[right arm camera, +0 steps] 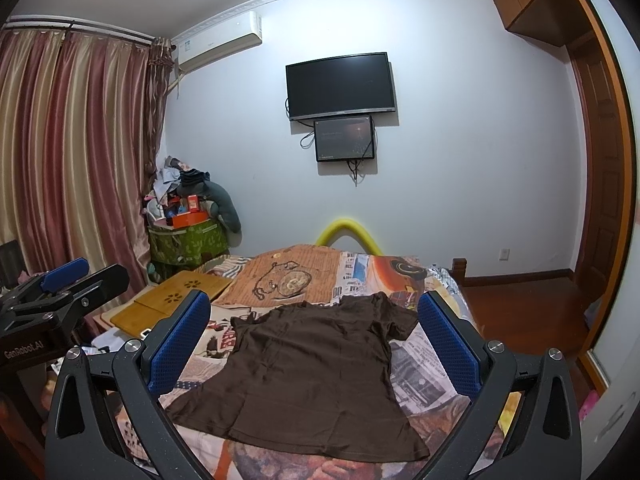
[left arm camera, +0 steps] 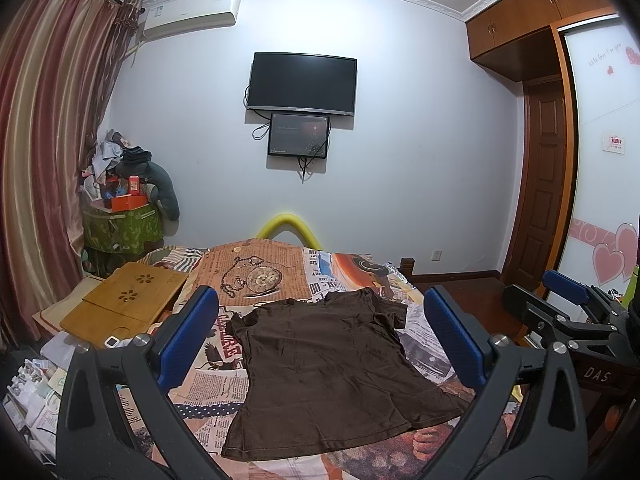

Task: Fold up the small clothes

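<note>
While both tools are hovering above the near edge of the bed (left arm camera: 424, 344), the left hand-held gripper (left arm camera: 320, 336) and right hand-held gripper (right arm camera: 314, 332) are standing wide, grasping nothing. Beyond them the brown shirt (right arm camera: 316, 368) is lying flat, spread ready for folding. Only the left view is showing the heart-patterned wardrobe door (left arm camera: 600, 160); the right view is revealing more curtain (right arm camera: 72, 160).

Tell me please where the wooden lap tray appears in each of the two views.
Left wrist: the wooden lap tray lies at the left, on the bed's left edge, left of the brown T-shirt.
Right wrist: tray left of centre, farther back.
Shared landmark: the wall TV.
</note>
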Action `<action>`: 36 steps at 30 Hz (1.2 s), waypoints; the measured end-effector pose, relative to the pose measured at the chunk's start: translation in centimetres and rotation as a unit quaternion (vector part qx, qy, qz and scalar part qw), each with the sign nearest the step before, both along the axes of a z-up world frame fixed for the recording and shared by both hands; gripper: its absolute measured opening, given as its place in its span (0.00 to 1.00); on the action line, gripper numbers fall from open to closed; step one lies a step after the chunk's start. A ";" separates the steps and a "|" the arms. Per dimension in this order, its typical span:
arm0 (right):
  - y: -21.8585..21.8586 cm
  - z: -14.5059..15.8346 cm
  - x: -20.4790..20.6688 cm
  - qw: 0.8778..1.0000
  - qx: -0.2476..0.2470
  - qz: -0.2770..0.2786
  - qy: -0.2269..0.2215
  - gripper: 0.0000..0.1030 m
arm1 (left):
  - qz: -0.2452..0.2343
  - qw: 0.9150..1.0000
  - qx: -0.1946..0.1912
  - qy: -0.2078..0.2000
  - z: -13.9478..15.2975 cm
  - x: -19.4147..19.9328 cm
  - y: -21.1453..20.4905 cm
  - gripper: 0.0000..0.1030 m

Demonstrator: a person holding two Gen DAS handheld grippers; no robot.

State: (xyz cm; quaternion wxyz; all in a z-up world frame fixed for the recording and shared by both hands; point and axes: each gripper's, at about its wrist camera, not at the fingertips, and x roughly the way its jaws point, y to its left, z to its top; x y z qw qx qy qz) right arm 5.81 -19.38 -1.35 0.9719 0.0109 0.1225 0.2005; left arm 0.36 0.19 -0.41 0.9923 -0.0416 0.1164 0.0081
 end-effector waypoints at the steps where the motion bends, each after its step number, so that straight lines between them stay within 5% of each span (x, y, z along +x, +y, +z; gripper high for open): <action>1: 0.0 0.0 0.0 1.000 0.000 0.000 0.000 1.00 | 0.000 1.000 0.000 0.000 0.1 0.0 0.0 1.00; 19: 0.0 -0.3 0.7 1.000 0.002 -0.004 0.011 1.00 | -0.005 1.000 -0.008 0.017 -0.3 1.6 0.6 1.00; 26: 0.0 -2.3 3.9 0.999 -0.012 -0.012 0.040 1.00 | 0.021 0.999 -0.010 0.049 -1.6 6.7 3.2 1.00; 36: -1.0 -7.7 12.0 0.991 -0.038 -0.040 0.124 1.00 | 0.046 0.991 0.016 0.123 -8.0 17.1 7.8 1.00</action>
